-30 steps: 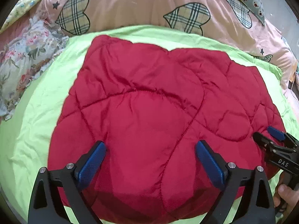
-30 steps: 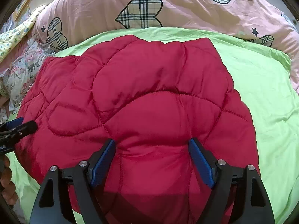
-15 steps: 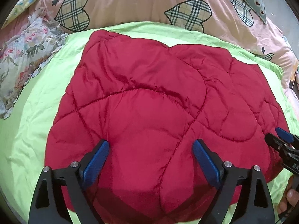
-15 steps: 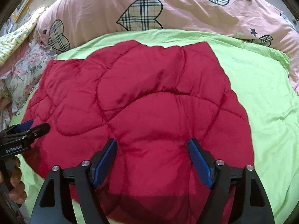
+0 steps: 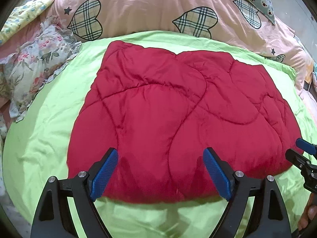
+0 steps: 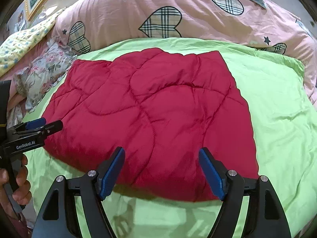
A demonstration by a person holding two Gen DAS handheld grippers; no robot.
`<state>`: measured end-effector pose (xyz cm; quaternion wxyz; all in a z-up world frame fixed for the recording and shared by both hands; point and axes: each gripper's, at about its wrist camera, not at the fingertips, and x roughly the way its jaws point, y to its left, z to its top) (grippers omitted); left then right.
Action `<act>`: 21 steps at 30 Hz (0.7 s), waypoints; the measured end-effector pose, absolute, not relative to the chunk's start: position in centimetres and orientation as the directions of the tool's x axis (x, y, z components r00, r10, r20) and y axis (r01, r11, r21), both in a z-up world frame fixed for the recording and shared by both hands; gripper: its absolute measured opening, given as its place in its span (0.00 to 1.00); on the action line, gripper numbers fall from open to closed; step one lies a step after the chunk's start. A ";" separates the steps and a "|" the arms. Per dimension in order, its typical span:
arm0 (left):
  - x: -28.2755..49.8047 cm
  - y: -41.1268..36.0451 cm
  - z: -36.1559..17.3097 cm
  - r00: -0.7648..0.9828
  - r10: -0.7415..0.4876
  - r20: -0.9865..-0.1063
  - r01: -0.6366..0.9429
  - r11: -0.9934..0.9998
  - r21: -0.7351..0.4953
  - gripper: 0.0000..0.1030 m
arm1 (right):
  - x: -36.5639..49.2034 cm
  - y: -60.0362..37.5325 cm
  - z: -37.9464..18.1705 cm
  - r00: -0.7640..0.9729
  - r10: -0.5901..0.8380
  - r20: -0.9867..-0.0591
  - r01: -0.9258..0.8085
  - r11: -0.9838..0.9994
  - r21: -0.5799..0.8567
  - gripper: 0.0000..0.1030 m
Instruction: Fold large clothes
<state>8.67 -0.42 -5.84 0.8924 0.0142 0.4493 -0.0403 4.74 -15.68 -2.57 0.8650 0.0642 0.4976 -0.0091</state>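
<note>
A red quilted garment point(image 5: 168, 109) lies folded into a rough rectangle on the green sheet point(image 5: 49, 129); the right wrist view shows it too point(image 6: 158, 109). My left gripper point(image 5: 160, 152) hovers above the garment's near edge, open, with nothing between its blue pads. My right gripper point(image 6: 162, 151) hovers the same way over the near right part, open and holding nothing. In the right wrist view the left gripper point(image 6: 43, 126) shows beside the garment's left edge. The right gripper point(image 5: 299, 148) appears at the garment's right edge in the left wrist view.
A pink duvet with plaid hearts point(image 6: 198, 4) is bunched along the far side of the bed. A floral pillow point(image 5: 33, 63) lies at the far left, beyond it a yellow flowered cloth point(image 6: 19, 41). A hand point(image 6: 19, 180) holds the left gripper's handle. Bare green sheet point(image 6: 277, 119) spreads to the right.
Both grippers have drawn back and upward from the garment. A strip of green sheet now shows in front of its near edge. The garment lies as it did.
</note>
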 end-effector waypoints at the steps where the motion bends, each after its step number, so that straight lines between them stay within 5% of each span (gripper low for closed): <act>1: 8.3 -0.4 -5.7 0.594 -0.059 -0.802 0.084 0.996 -0.011 0.86 | 4.4 -15.6 -2.5 0.502 0.053 -0.863 0.077 0.991 0.106 0.76; 9: 5.5 -0.6 -4.8 0.591 -0.060 -0.804 0.094 0.996 -0.005 0.92 | 2.4 -15.1 -2.2 0.480 0.080 -0.873 0.065 0.990 0.126 0.76; 21: 1.1 -1.6 -2.4 0.626 -0.024 -0.779 0.119 0.991 0.065 0.99 | 0.2 -13.5 0.0 0.485 0.112 -0.867 0.004 0.992 0.130 0.90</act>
